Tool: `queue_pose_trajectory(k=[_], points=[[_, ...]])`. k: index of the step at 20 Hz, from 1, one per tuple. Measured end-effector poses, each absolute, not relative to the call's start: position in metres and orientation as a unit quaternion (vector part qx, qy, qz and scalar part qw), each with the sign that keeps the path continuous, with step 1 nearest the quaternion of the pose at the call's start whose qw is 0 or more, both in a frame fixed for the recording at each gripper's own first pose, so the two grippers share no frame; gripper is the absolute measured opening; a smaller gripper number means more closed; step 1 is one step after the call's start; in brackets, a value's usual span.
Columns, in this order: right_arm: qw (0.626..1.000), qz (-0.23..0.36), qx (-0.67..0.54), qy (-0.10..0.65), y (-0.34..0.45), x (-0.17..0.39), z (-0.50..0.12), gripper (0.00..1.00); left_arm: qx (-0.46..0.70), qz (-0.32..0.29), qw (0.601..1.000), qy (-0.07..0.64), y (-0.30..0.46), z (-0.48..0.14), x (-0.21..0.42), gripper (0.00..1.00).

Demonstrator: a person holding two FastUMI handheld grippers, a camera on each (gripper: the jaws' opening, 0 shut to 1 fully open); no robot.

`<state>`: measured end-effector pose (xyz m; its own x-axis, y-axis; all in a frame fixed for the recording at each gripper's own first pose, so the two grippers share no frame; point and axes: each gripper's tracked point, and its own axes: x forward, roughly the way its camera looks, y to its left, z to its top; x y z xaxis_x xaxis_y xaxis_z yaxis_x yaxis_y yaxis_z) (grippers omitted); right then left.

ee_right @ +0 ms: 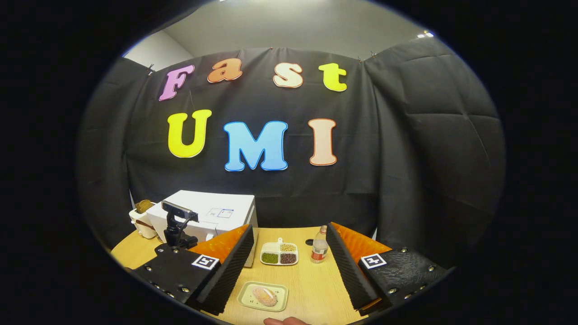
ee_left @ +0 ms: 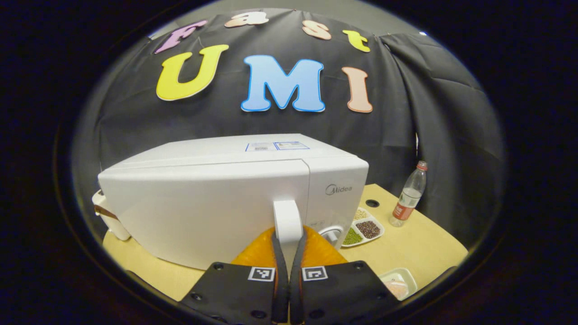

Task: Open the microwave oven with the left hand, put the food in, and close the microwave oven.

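Note:
The white microwave (ee_left: 216, 198) stands on the wooden table with its door closed. My left gripper (ee_left: 288, 234) is shut on the white vertical door handle (ee_left: 287, 214), one finger on each side. In the right gripper view the microwave (ee_right: 212, 210) sits at the far left with the left gripper (ee_right: 177, 225) at its front. The food, a pale roll on a small light-green tray (ee_right: 264, 295), lies near the table's front; the tray (ee_left: 397, 285) also shows low at the right in the left gripper view. My right gripper (ee_right: 289, 228) hangs open above it, holding nothing.
A divided dish of beans (ee_right: 280, 253) (ee_left: 363, 228) and a plastic bottle (ee_right: 319, 246) (ee_left: 408, 196) stand to the right of the microwave. A white container (ee_right: 142, 221) (ee_left: 106, 214) sits at its left. A person's fingertip (ee_right: 284, 321) shows at the bottom edge.

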<state>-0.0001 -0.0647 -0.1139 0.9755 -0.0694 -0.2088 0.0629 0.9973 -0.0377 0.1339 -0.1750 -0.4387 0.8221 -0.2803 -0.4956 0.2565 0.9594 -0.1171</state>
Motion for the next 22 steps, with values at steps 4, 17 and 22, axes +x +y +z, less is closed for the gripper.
queue_pose_trajectory(k=[4,17,22], points=[[0.994,-0.027,-0.010,0.104,-0.058,0.003,-0.117,0.98,-0.016,-0.159,0.953,0.255,-0.159,-0.427,0.077,0.08],[0.994,0.017,0.013,0.110,0.017,-0.009,-0.126,0.98,0.023,-0.259,0.926,0.274,-0.073,-0.405,-0.051,0.08],[0.993,0.029,0.014,0.114,0.050,-0.020,-0.131,0.98,0.035,-0.290,0.915,0.279,-0.026,-0.400,-0.089,0.08]])
